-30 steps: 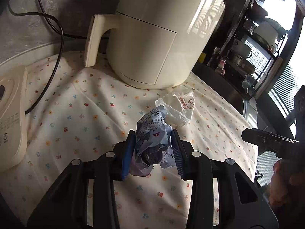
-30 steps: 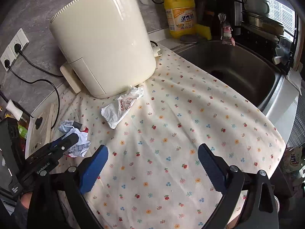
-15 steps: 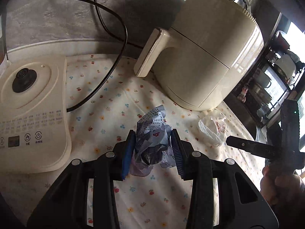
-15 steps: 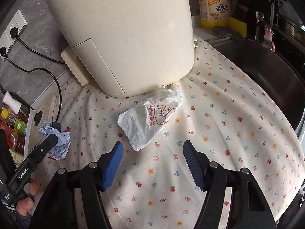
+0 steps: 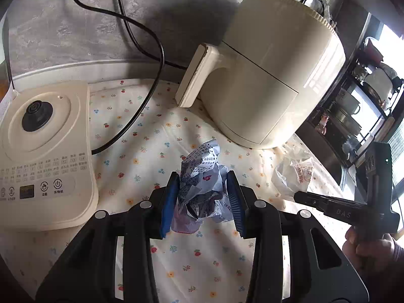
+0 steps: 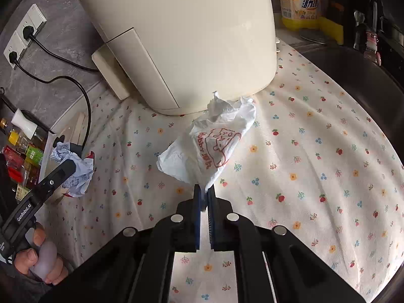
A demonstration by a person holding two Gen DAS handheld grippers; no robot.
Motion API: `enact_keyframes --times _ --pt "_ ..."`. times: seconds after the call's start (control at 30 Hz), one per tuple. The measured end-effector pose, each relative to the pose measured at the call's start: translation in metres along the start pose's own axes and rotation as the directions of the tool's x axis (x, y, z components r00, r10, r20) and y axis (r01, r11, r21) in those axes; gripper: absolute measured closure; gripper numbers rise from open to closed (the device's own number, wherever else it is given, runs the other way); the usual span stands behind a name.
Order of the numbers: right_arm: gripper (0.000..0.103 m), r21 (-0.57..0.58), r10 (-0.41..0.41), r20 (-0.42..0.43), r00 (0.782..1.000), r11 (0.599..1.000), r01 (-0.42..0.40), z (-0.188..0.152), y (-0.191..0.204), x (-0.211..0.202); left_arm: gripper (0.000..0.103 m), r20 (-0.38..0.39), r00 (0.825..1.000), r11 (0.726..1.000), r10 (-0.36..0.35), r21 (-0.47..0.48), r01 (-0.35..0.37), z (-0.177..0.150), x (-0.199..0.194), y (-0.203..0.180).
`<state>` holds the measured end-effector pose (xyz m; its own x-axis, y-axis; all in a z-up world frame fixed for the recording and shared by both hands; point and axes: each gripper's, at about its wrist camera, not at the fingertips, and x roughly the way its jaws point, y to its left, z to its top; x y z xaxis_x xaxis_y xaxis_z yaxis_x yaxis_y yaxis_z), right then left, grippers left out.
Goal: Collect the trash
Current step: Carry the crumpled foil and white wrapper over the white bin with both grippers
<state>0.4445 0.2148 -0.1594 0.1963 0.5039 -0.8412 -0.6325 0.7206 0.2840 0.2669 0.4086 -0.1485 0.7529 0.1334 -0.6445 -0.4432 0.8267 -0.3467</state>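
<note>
Two pieces of trash are in play, one per gripper: the left gripper (image 5: 203, 197) is clamped on a crumpled printed paper wad (image 5: 202, 176) held just above the floral cloth (image 5: 141, 151), and the right gripper (image 6: 204, 197) has its blue pads pinched tight on the near corner of one white plastic bag (image 6: 209, 141) with a red print. Beyond them stand one cream air fryer (image 6: 181, 38) and one cream kettle base (image 5: 43, 151), with a single yellow detergent bottle (image 6: 300, 0) farthest back.
</note>
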Motion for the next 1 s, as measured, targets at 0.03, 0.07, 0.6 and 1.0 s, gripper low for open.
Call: enact_keyframes --times 0.03,0.07,0.6,1.0 --pt "0.097 0.002 0.004 0.01 1.0 1.0 -0.004 -0.004 -0.002 -0.007 0.064 0.004 1.0 1.0 -0.001 0.009 0.001 0.0 -0.003 -0.005" --pt "0.097 0.004 0.01 0.02 1.0 1.0 -0.01 -0.007 -0.004 -0.014 0.064 0.009 1.0 1.0 -0.004 0.017 0.004 -0.001 -0.007 -0.011" --pt "0.097 0.079 -0.003 0.12 0.993 0.997 -0.007 -0.071 -0.07 -0.127 0.064 -0.037 0.99 0.977 -0.133 0.165 0.137 -0.028 -0.024 -0.138" --pt "0.097 0.167 -0.131 0.14 0.981 0.98 0.108 -0.146 -0.15 -0.195 0.064 -0.176 0.953 0.915 -0.247 0.28 0.289 -0.081 0.0 -0.259"
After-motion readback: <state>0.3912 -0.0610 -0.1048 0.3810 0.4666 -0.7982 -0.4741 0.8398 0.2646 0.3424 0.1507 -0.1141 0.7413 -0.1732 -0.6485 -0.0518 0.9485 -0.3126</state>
